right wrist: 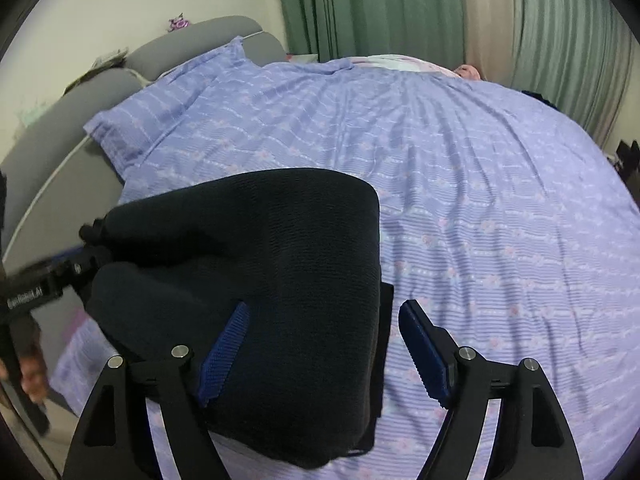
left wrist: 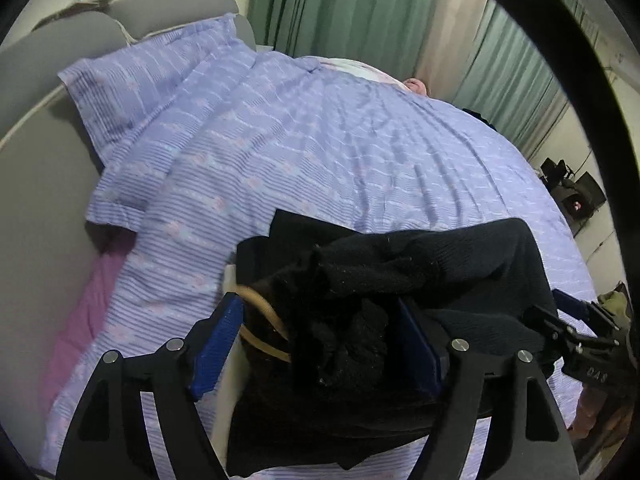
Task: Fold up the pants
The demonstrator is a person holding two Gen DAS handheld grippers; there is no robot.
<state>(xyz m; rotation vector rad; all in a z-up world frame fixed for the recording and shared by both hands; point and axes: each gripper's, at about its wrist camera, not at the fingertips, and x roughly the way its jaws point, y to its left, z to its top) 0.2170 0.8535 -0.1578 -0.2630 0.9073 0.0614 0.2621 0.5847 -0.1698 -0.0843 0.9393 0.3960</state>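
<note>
Black pants [right wrist: 280,272] lie folded in a thick bundle on the purple bed cover [right wrist: 500,200]. In the left wrist view the bunched waistband end of the pants [left wrist: 380,272] lies between the blue pads of my left gripper [left wrist: 320,344], whose jaws stand wide apart around the cloth without pressing it. My right gripper [right wrist: 324,344] is open; its left pad [right wrist: 224,352] rests on the pants and its right pad [right wrist: 424,352] is over the bed cover beside the pants' edge. The right gripper also shows in the left wrist view [left wrist: 580,320], the left in the right wrist view [right wrist: 60,276].
A purple pillow [left wrist: 152,92] lies by the grey padded headboard [left wrist: 40,80]. Green curtains [right wrist: 400,4] hang behind the bed. A pink sheet [left wrist: 88,312] shows at the bed's left edge. Dark items [left wrist: 576,196] stand on the floor at the right.
</note>
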